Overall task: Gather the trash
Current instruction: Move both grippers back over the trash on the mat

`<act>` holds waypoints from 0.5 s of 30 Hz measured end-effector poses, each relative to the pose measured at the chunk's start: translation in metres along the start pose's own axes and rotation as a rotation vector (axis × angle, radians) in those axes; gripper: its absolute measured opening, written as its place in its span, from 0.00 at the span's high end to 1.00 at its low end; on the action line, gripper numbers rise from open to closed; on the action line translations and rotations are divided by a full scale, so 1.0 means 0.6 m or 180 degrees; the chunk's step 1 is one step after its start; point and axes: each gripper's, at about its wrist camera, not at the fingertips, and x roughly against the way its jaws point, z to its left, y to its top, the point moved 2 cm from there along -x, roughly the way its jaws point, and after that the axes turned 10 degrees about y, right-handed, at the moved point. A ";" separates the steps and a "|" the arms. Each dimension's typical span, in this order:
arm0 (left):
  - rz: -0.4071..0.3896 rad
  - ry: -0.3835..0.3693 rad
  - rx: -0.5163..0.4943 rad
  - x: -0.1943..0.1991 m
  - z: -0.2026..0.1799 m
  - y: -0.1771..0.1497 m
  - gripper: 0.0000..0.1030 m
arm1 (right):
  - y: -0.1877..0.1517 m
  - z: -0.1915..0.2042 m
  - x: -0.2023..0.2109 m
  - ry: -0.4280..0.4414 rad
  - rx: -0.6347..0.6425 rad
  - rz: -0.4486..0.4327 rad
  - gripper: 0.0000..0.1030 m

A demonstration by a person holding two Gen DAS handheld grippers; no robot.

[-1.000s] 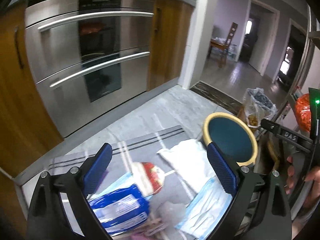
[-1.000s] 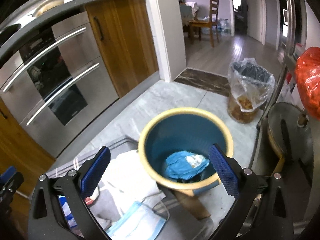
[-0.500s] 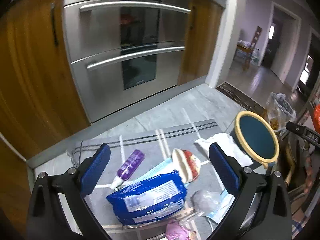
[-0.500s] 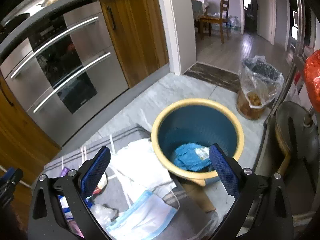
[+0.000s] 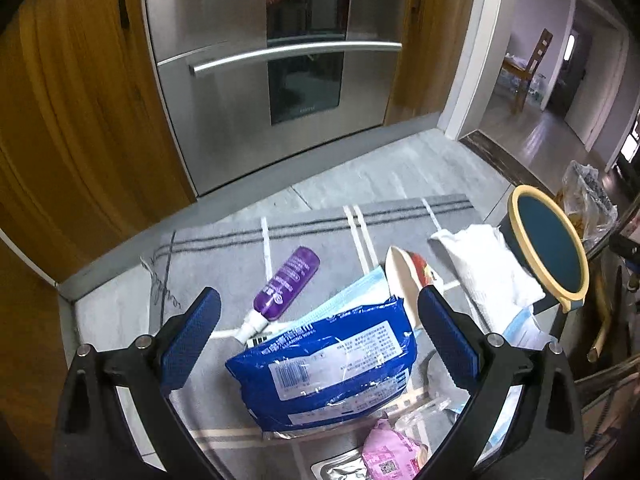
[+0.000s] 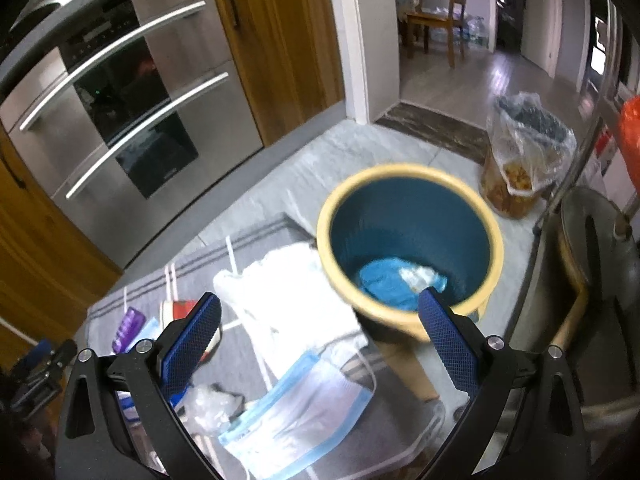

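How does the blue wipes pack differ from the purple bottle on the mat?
The blue wipes pack is a flat, crinkled soft pouch; the purple bottle is a slim rigid cylinder with a white cap. The pack sits between the open fingers of the left gripper; the bottle lies beyond them, on its side. Both lie loose on the grey mat, uncollected.

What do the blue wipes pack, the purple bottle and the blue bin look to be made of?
Blue wipes pack: thin plastic film, glossy; it crinkles and shows glare streaks.
Purple bottle: likely rigid plastic with a smooth printed body and a white cap end.
Blue bin: probably moulded plastic, matte teal inside with a cream rim; motion blur leaves the finish uncertain.
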 end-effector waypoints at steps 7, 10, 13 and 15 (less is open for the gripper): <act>0.0071 -0.0034 -0.0057 -0.006 -0.009 -0.014 0.06 | -0.082 0.020 -0.053 -0.0326 -0.0134 0.0336 0.05; 0.0079 -0.0013 -0.0151 -0.006 -0.015 -0.020 0.06 | -0.113 0.024 -0.082 -0.0341 -0.0217 0.0509 0.05; 0.0072 -0.0051 -0.0239 -0.003 -0.021 -0.026 0.06 | -0.128 0.020 -0.111 -0.0371 -0.0258 0.0709 0.05; 0.0059 -0.0077 -0.0316 -0.001 -0.026 -0.030 0.06 | -0.133 0.003 -0.123 -0.0402 -0.0429 0.0787 0.05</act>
